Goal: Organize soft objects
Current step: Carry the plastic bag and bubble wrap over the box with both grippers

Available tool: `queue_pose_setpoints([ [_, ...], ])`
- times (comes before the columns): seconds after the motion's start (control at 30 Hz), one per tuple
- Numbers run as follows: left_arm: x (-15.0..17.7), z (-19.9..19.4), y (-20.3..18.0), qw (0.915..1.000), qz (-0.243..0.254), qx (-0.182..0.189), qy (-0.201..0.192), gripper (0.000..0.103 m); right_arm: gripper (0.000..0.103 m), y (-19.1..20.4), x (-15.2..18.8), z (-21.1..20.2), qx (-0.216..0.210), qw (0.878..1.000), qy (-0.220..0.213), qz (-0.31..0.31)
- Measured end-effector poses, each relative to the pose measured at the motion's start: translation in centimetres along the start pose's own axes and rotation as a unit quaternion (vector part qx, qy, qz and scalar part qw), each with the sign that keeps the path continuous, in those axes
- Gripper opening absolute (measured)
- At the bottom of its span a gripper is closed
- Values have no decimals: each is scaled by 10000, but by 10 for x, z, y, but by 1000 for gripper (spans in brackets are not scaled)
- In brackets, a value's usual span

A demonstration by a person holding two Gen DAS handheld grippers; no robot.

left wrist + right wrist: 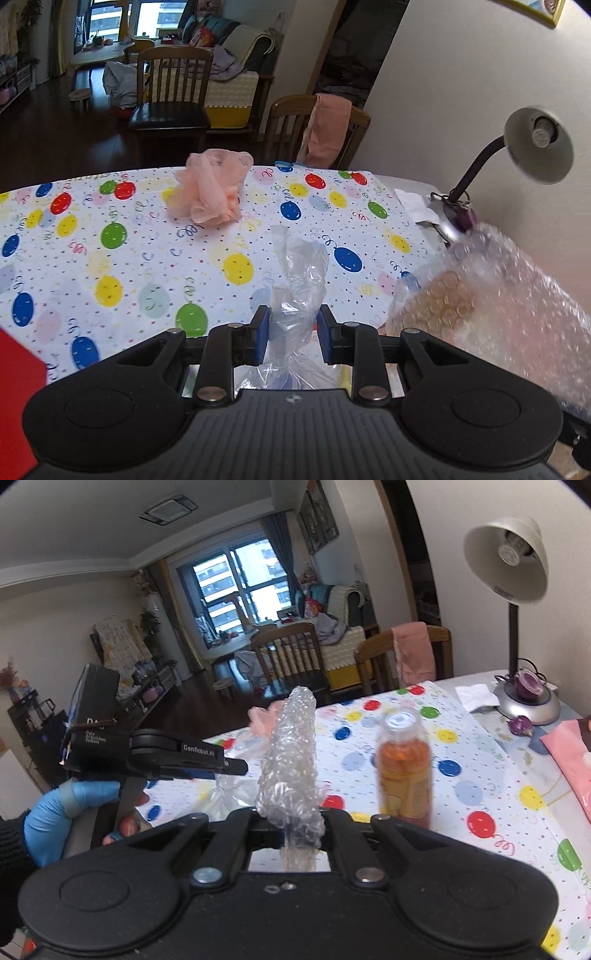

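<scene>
My left gripper (291,332) has its blue-padded fingers standing apart around a crumpled clear plastic bag (299,273) that lies on the balloon tablecloth (110,266); the pads are not pressing it. A peach mesh bath pouf (208,190) sits further back on the cloth. My right gripper (291,819) is shut on a sheet of bubble wrap (291,760) and holds it raised; the wrap also shows blurred in the left wrist view (498,302). The left gripper (184,762) shows in the right wrist view, held by a blue-gloved hand.
An orange-filled bottle (404,764) stands on the cloth to the right. A desk lamp (517,635) stands at the back right with a white paper (476,696) and a pink item (569,760). Wooden chairs (173,96) stand beyond the table. A red object (14,398) lies at the left edge.
</scene>
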State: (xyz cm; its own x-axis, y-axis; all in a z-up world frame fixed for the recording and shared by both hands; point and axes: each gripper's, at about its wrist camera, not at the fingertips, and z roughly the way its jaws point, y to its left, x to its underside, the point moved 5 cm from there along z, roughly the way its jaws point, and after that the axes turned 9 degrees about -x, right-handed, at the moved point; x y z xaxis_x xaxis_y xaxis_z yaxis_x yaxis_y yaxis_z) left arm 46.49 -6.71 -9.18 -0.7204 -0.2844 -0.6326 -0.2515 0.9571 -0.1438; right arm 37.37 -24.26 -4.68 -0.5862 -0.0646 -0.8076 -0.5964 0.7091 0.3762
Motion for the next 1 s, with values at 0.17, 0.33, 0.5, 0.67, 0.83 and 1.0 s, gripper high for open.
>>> queue_pose_setpoints([
  [0.17, 3, -28, 32, 10000, -23, 4, -41, 27, 3, 35, -5, 0, -186, 9997, -87, -160],
  [0.33, 4, -56, 77, 9998, -202, -53, -54, 27, 3, 72, -9, 13, -435, 9987, -85, -260],
  [0.5, 3, -82, 126, 9991, -349, -175, -136, 27, 3, 111, -12, 31, -698, 9969, -61, -352],
  [0.67, 6, -102, 176, 9981, -501, -312, -189, 27, 3, 153, -11, 53, -927, 9944, -4, -502],
  [0.83, 15, -118, 227, 9966, -647, -487, -164, 27, 3, 191, -3, 76, -1056, 9924, 93, -619],
  [1.0, 22, -127, 273, 9945, -796, -663, -134, 27, 3, 227, 10, 101, -1135, 9906, 210, -739],
])
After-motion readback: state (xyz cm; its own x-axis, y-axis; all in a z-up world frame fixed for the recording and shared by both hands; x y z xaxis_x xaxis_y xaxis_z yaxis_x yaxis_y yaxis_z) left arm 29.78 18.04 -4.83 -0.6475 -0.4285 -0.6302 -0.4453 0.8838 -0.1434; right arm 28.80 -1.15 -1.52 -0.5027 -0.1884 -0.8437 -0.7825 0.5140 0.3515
